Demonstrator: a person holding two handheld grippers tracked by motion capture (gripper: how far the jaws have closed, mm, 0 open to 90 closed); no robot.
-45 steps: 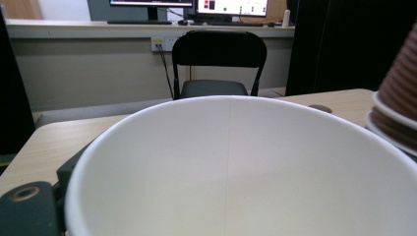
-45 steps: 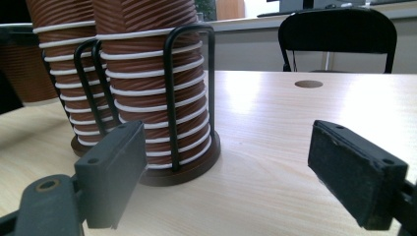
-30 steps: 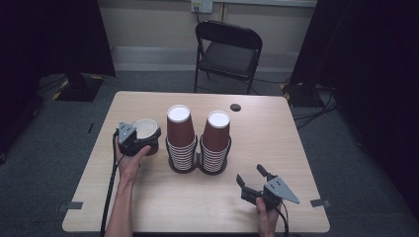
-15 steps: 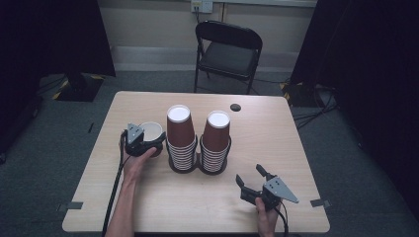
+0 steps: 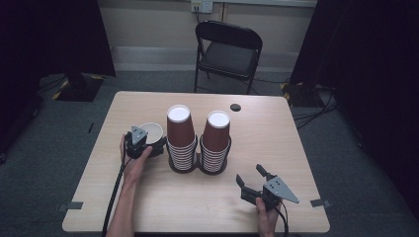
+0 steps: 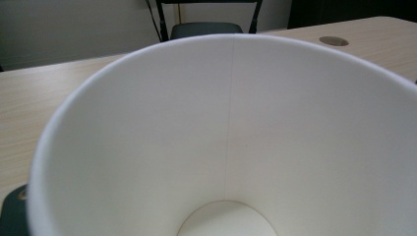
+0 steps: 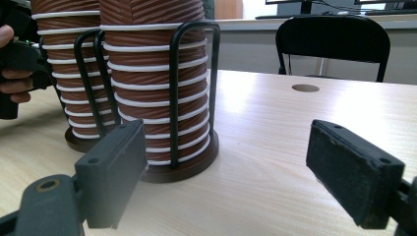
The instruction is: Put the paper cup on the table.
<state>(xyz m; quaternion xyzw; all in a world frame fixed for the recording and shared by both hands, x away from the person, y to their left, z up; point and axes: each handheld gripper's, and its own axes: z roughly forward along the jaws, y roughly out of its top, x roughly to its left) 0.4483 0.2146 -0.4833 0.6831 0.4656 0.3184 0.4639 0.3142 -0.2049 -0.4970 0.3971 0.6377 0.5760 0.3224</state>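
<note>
- Right gripper [image 5: 253, 178], table's 5 o'clock corner near the person: jaws spread wide, nothing between them. Same spot in all three high views, so idle. In its own view the black pads [image 7: 114, 169] frame the nearer of two brown-ribbed paper cup stacks in black wire holders [image 7: 157, 83]; table between is bare.
- Left gripper [image 5: 148, 144], about 9 o'clock of the stacks: clamped on a single white-lined paper cup [image 5: 150, 132], mouth up in the high view. Over the last second the cup has travelled right, from well apart to just beside the left stack [image 5: 180, 138]; contact can't be told.
- Left gripper view: looks straight into the cup's white interior [image 6: 231, 142], seam and base disc visible, cup tilted toward the camera. Jaws themselves hidden; grip inferred from the high view.
- Judgement: cup is being carried to the left stack, likely to be nested on top. It sits below the stack's top rim, so a lift is needed first.
- Far: wooden table [image 5: 267, 123], black folding chair [image 5: 227, 49] at 12 o'clock, unchanged.
</note>
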